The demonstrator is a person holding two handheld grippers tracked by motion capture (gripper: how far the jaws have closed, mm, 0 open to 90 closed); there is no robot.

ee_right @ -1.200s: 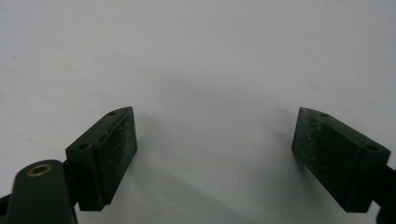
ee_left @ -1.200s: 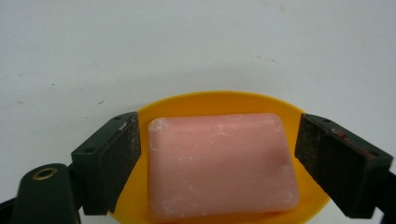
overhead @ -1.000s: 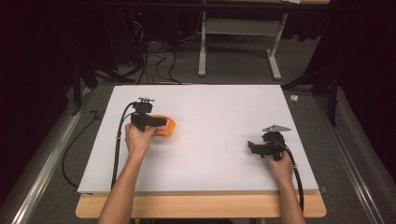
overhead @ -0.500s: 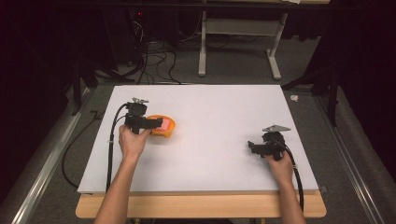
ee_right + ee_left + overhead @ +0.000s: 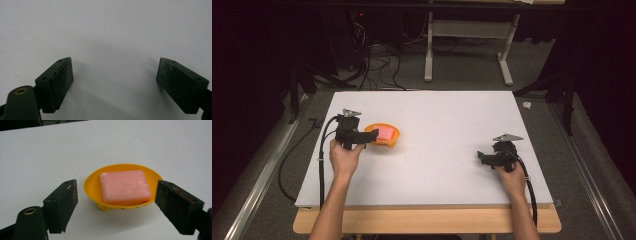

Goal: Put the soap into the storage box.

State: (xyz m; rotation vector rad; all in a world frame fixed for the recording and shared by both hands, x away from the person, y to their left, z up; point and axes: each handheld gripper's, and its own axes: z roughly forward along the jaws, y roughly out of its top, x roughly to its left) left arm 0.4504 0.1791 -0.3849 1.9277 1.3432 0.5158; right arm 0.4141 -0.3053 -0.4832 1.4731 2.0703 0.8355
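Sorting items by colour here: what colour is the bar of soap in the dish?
Pink, the soap sits in a yellow dish, clearest in the left gripper view.

The left gripper [image 5: 373, 136] has slid toward the left of the frame, off the orange dish [image 5: 383, 135], baring the pink soap [image 5: 385, 132] it covered a second ago. Its jaws now stand spread before the dish.

The pink rectangular soap bar [image 5: 125, 186] is hiding most of the round yellow plastic dish's [image 5: 91, 185] floor; its underside feet are barely showing.
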